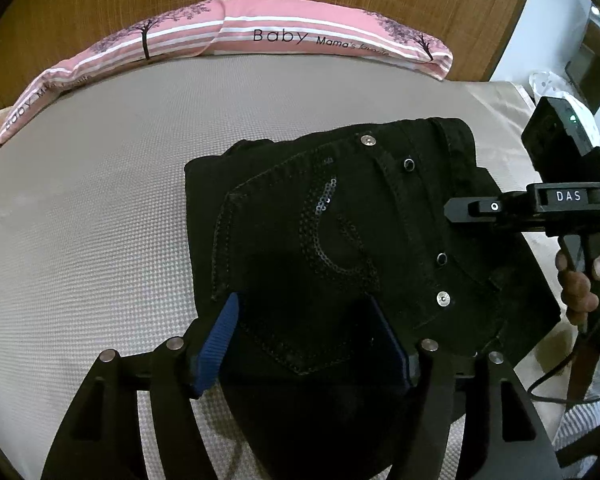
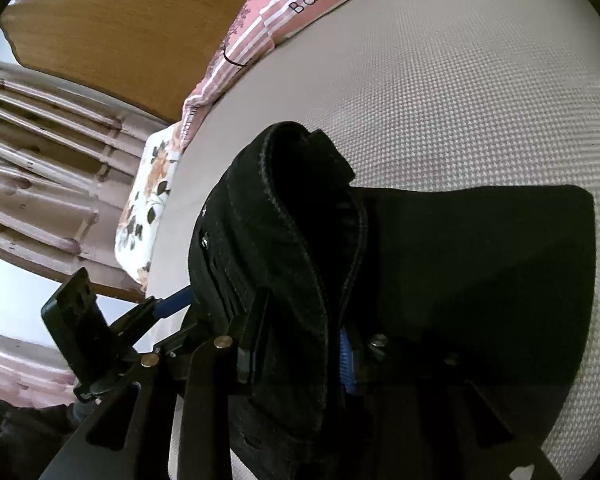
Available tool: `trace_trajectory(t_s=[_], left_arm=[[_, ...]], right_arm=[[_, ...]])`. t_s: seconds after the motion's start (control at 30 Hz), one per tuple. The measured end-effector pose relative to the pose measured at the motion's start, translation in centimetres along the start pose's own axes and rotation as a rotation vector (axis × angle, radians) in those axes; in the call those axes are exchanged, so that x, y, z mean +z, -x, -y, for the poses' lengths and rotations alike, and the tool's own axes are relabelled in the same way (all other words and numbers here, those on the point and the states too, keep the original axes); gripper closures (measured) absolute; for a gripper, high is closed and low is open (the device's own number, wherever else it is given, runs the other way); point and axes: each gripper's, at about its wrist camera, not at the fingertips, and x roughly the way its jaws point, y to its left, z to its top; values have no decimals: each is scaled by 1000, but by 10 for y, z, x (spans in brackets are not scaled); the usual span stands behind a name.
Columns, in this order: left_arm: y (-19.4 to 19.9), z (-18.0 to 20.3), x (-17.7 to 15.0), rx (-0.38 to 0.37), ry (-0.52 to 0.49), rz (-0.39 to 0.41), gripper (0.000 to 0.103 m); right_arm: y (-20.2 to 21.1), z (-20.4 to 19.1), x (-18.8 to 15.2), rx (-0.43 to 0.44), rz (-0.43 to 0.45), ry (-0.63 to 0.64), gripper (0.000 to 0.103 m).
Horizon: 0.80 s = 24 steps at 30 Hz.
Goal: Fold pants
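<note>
Covering most of both views, bed [image 1: 100, 200] with grey textured mattress, wooden headboard [image 1: 100, 0] behind. Pink striped pillow [image 1: 300, 36] printed "Baby" along headboard; floral pillow [image 2: 148, 200] at mattress edge in right wrist view. Black pants [image 1: 340, 220] folded into compact stack on mattress, back pocket with sequin curl facing up, rivets visible. Left gripper [image 1: 304, 340] low over near end of stack, blue-padded fingers [image 1: 216, 344] spread wide, pocket corner between them, nothing pinched. Right gripper [image 2: 300, 344] at waistband side, fingers [image 2: 346, 356] narrowed onto thick fold of pants, lifting that edge off the mattress.
</note>
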Motion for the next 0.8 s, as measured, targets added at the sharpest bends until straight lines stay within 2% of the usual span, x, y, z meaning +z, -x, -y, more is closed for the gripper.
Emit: trace_trajectory(t_s=[0.1, 0.33, 0.57, 0.8], left_arm=[[-2, -2, 1, 4, 8, -6, 33], [1, 0, 2, 34, 21, -19, 33], [10, 6, -1, 69, 14, -17, 33], [30, 4, -3, 88, 19, 30, 33]], right_arm=[[1, -7, -3, -44, 17, 8, 75], [13, -27, -13, -122, 72, -4, 87], [23, -55, -23, -217, 113, -6, 90], [35, -78, -27, -242, 162, 14, 92]])
